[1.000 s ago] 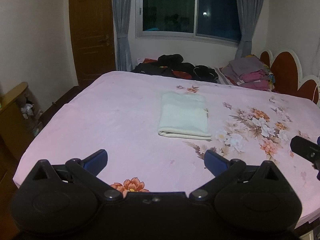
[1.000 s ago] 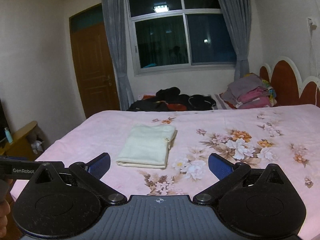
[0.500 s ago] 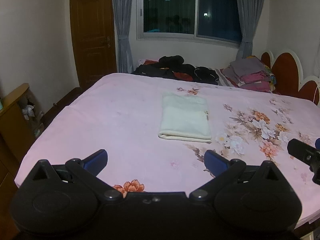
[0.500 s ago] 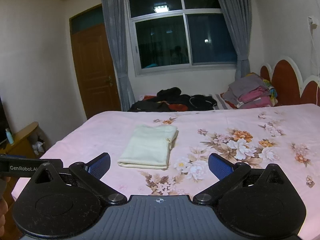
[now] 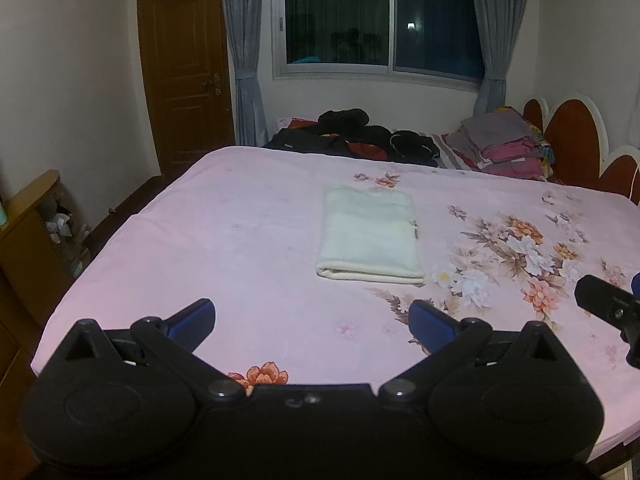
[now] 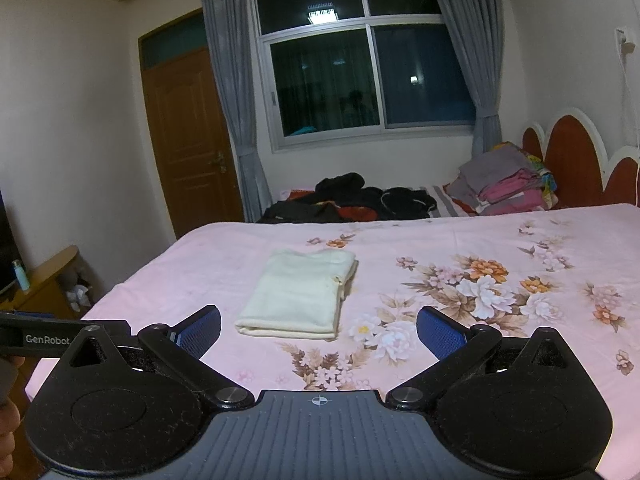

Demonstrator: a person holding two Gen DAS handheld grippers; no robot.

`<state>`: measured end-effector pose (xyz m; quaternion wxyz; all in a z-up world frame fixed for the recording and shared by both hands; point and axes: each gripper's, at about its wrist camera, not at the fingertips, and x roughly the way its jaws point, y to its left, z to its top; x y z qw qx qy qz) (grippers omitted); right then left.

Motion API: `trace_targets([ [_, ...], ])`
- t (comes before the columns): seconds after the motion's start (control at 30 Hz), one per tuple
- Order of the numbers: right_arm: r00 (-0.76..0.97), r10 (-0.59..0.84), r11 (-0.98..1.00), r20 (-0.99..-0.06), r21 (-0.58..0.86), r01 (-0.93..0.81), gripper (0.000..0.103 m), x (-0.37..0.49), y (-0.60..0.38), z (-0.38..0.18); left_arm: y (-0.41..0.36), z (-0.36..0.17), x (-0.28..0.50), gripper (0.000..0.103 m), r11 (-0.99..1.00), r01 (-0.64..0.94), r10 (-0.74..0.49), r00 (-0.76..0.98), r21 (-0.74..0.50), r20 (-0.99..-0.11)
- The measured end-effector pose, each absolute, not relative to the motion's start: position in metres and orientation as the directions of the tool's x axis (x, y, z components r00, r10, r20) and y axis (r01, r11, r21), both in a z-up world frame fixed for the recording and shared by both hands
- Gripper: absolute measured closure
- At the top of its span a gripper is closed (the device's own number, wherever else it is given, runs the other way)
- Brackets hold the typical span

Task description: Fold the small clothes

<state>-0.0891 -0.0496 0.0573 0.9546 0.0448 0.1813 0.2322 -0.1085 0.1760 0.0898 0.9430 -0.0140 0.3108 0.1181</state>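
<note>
My left tongs [image 5: 311,316] stand wide apart, gripping nothing; my right tongs [image 6: 318,326] likewise, above the near edge of the bed [image 5: 240,240]; the cream garment [image 5: 370,238] lies folded mid-bed, apart from both; this piece looks done; the dark heap [image 6: 352,200] far off may remain.
</note>
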Motion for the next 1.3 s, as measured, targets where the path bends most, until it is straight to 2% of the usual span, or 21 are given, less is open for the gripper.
trace_targets([
  [0.97, 0.819, 0.455, 0.89, -0.349, 0.191, -0.413, 0.0, -0.077, -0.054, 0.048, 0.179, 0.082, -0.092, 0.0, 0.976, -0.21, 0.196, 0.763, 0.05, -0.616],
  [1.2, 0.813, 0.445, 0.895, -0.375, 0.194, -0.401, 0.0, -0.065, -0.053, 0.041, 0.173, 0.077, -0.079, 0.002, 0.982, -0.173, 0.185, 0.779, 0.078, -0.599],
  [1.3, 0.811, 0.436, 0.9, -0.39, 0.198, -0.388, 0.0, -0.056, -0.053, 0.036, 0.176, 0.073, -0.066, 0.0, 0.981, -0.18, 0.184, 0.765, 0.069, -0.617],
])
